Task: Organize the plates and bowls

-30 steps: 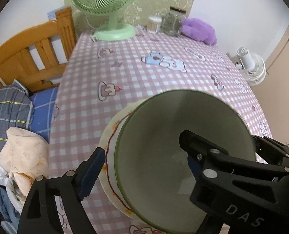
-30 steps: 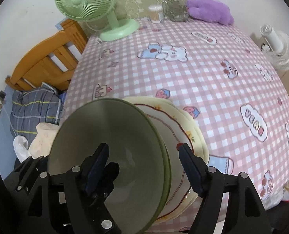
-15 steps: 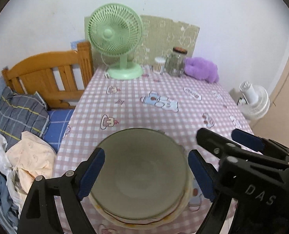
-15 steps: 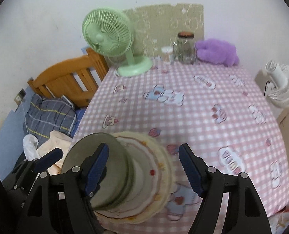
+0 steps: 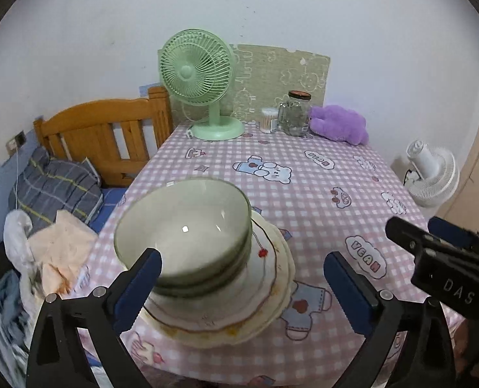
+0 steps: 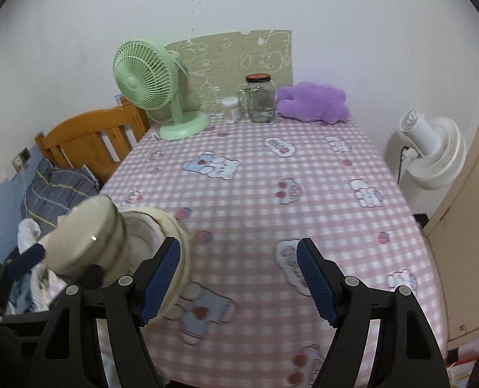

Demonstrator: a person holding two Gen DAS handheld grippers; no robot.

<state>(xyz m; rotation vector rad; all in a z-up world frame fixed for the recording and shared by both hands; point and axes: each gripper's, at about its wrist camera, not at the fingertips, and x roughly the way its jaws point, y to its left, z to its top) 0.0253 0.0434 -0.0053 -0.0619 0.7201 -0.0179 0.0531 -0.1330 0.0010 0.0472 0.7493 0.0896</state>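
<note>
Green bowls (image 5: 187, 236) sit nested on a stack of cream plates (image 5: 259, 294) with red trim, near the table's front left corner. My left gripper (image 5: 242, 287) is open and empty, pulled back above and in front of the stack. My right gripper (image 6: 239, 278) is open and empty over the tablecloth to the right of the stack. The bowls (image 6: 84, 239) and plates (image 6: 155, 245) show blurred at the left of the right wrist view. The right gripper also shows in the left wrist view (image 5: 440, 258).
The table has a pink checked cloth (image 6: 272, 174). At its far edge stand a green fan (image 5: 200, 87), a glass jar (image 5: 294, 113), a small white container (image 5: 268, 119) and a purple plush (image 5: 339, 124). A wooden bed frame (image 5: 103, 132) with bedding is left. A white fan (image 6: 433, 152) is right.
Both grippers have drawn back and up from the stack. The green bowl, tilted in the grippers a second ago, now rests nested on the plates. The right gripper has moved to the right.
</note>
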